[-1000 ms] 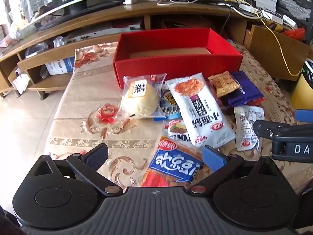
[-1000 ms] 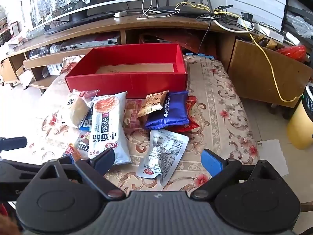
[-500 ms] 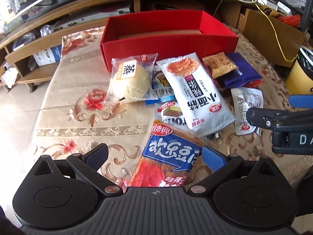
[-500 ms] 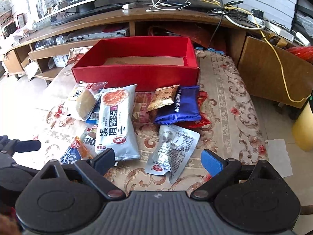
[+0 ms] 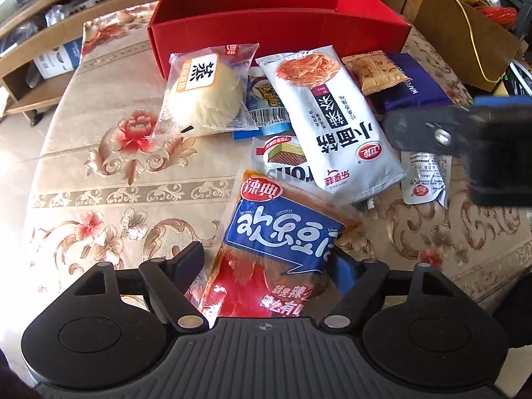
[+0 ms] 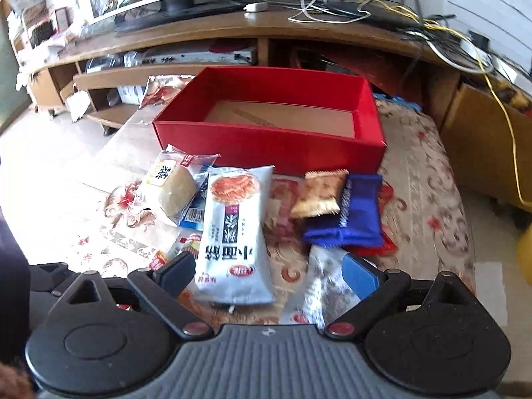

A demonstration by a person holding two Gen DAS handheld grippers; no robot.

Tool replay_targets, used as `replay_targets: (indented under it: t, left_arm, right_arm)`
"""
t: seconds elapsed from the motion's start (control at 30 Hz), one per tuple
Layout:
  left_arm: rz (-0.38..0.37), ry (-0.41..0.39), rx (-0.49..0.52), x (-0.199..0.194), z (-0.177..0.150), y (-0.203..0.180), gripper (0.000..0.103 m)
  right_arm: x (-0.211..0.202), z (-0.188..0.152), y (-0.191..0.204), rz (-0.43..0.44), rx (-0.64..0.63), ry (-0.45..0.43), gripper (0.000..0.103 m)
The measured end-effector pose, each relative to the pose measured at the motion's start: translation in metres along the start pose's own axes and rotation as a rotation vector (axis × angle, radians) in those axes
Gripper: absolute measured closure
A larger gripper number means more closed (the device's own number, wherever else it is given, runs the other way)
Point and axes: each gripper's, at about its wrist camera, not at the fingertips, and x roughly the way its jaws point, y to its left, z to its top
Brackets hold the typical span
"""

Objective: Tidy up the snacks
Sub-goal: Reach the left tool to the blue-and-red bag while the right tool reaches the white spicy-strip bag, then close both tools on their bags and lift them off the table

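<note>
The left gripper (image 5: 266, 259) is spread wide, and the blue-and-orange snack pack (image 5: 282, 242) is seen lying between its fingers, one end reaching back toward the gripper body; whether the pads touch it cannot be told. Just beyond that pack a long white noodle-snack bag (image 5: 332, 123) is laid on the floral tablecloth (image 5: 116, 183), with a wrapped bun (image 5: 202, 89) ahead and to the left of it. Farther ahead, the open red box (image 5: 279, 30) is set across the view, its cardboard floor bare. The right gripper (image 6: 269, 272) is likewise held open; the lower end of the white bag (image 6: 232, 232) is framed between its fingers, and a small white sachet (image 6: 319, 286) is partly covered by the blue pad of the right-hand finger. A tan cracker packet (image 6: 319, 193) is rested on a dark blue wafer pack (image 6: 352, 216) ahead and to the right.
</note>
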Motion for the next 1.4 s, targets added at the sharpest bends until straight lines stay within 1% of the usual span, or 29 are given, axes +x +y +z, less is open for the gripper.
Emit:
replay_targets:
  t: [0.1,0.17,0.23,0.4,0.47,0.53,0.57,0.6,0.67,0.7,0.77,0.8,0.87,0.9,0.93,1.0,1.03,1.13,1.27,1.33,1.4]
  left_arm:
    - [0.003,-0.017,0.011,0.0,0.0,-0.001,0.022]
    - [0.019,-0.031,0.016,0.0,0.002,-0.002,0.028]
    - [0.015,-0.038,0.006,-0.001,0.003,0.0,0.033]
    - [-0.007,-0.048,-0.036,-0.001,0.007,0.008,0.036]
    - [-0.011,-0.052,-0.047,-0.001,0.006,0.009,0.036]
    - [-0.007,-0.055,-0.045,0.0,0.007,0.008,0.034]
    - [-0.005,-0.055,-0.042,0.002,0.008,0.006,0.034]
    - [-0.005,-0.055,-0.038,0.003,0.008,0.005,0.032]
    - [0.007,-0.056,-0.019,0.005,0.009,0.003,0.028]
    - [0.01,-0.054,-0.007,0.006,0.01,0.001,0.024]
    - [0.02,-0.052,0.009,0.007,0.009,-0.003,0.023]
    - [0.024,-0.048,0.015,0.007,0.009,-0.004,0.024]
    - [0.038,-0.049,0.017,0.005,0.007,-0.002,0.031]
    - [0.044,-0.049,0.009,0.004,0.007,0.0,0.037]
    - [0.041,-0.048,-0.004,0.002,0.007,0.003,0.041]
    - [0.028,-0.042,-0.04,0.0,0.006,0.009,0.046]
    - [0.03,-0.038,-0.047,-0.001,0.006,0.011,0.051]
    - [0.06,-0.028,-0.052,-0.007,0.008,0.011,0.053]
    - [0.05,-0.037,-0.042,-0.013,0.011,0.008,0.055]
    - [0.047,-0.038,-0.042,-0.009,0.014,0.008,0.054]
    - [0.045,-0.022,-0.051,0.0,0.014,0.01,0.053]
  right_arm:
    - [0.016,0.007,0.005,0.003,-0.014,0.034,0.01]
    - [0.029,0.01,0.007,-0.002,-0.018,0.06,0.01]
    - [0.039,0.013,0.008,-0.001,-0.018,0.079,0.01]
    - [0.064,0.018,0.015,0.018,-0.025,0.126,0.01]
    - [0.073,0.02,0.018,0.023,-0.031,0.141,0.014]
    - [0.082,0.023,0.02,0.037,-0.03,0.163,0.03]
    - [0.086,0.023,0.018,0.046,-0.025,0.177,0.03]
    - [0.088,0.024,0.015,0.067,-0.007,0.176,0.031]
    - [0.088,0.024,0.008,0.105,0.02,0.186,0.039]
    - [0.088,0.024,0.004,0.123,0.036,0.188,0.047]
    - [0.086,0.024,-0.001,0.135,0.047,0.197,0.05]
    - [0.084,0.023,-0.003,0.136,0.046,0.197,0.052]
    - [0.081,0.021,-0.007,0.132,0.05,0.2,0.055]
    - [0.08,0.019,-0.007,0.132,0.049,0.203,0.056]
    - [0.079,0.017,-0.008,0.128,0.046,0.201,0.057]
    - [0.075,0.014,-0.009,0.115,0.037,0.199,0.058]
    - [0.072,0.014,-0.011,0.112,0.036,0.198,0.059]
    - [0.061,0.013,-0.014,0.115,0.039,0.186,0.06]
    - [0.048,0.016,-0.018,0.112,0.048,0.16,0.06]
    - [0.047,0.013,-0.019,0.108,0.05,0.166,0.06]
    - [0.053,0.011,-0.018,0.107,0.054,0.184,0.06]
